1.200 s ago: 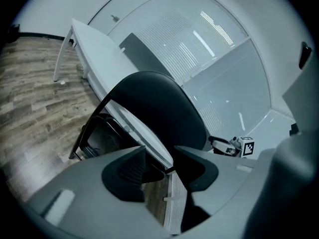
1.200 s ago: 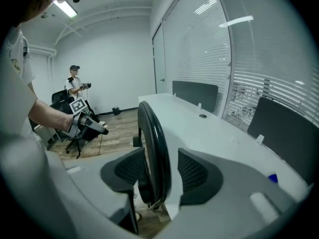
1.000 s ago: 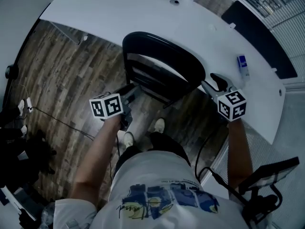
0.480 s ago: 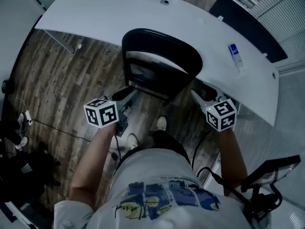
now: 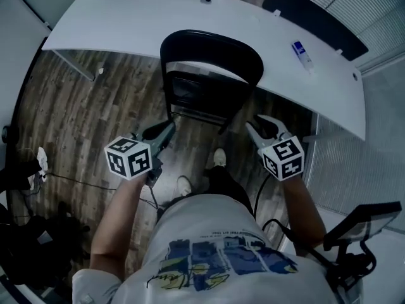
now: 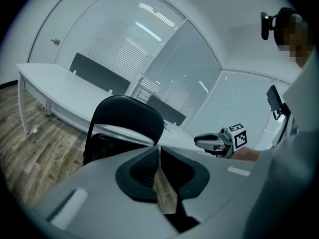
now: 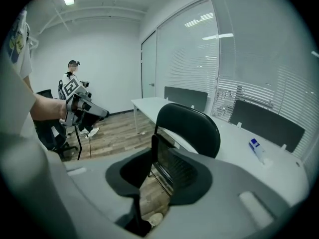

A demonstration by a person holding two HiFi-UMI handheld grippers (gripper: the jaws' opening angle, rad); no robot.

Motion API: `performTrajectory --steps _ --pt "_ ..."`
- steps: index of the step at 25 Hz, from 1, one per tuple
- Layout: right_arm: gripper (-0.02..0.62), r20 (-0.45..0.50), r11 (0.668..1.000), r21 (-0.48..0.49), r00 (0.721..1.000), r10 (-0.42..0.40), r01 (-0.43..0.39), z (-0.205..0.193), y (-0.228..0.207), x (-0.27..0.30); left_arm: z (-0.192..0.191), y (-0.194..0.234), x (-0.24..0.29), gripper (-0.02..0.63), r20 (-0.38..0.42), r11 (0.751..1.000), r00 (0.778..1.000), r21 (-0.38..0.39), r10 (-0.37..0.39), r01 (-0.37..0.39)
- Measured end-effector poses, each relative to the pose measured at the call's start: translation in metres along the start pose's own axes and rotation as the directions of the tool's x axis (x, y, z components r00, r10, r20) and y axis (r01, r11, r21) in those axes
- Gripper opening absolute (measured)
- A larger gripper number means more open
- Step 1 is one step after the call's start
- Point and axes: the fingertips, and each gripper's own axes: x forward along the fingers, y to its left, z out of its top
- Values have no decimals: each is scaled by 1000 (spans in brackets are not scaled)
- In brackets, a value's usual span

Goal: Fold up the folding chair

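Observation:
The black folding chair stands upright against the white desk, its seat swung up close to the back. Both grippers hang in the air in front of it, apart from it. My left gripper is at the chair's lower left; its jaws have just been closing and now meet with nothing between them. My right gripper is at the lower right; its jaws have just been closing but still stand apart, empty. The left gripper view shows the chair beyond the shut tips, and the right gripper view frames the chair between open jaws.
A curved white desk runs behind the chair, with a small blue and white bottle on it. My shoes are on the wood floor just behind the chair. Cables and dark gear lie at the left; a stand is at the lower right.
Both grippers have drawn back from the chair's sides toward my body. The left jaws have closed, and the right jaws have narrowed. The chair stays by the desk.

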Motion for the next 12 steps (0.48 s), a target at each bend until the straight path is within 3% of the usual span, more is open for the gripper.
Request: performTrajectory --steps 6,12 --pt "4 50 997 49 997 -57 54 -5 40 -38 -16 -22 -29 5 -10 997 999 62 -38 39" --pt "3 75 995 81 995 -66 60 -16 75 -71 -27 -52 -48 5 20 991 996 105 -82 79"
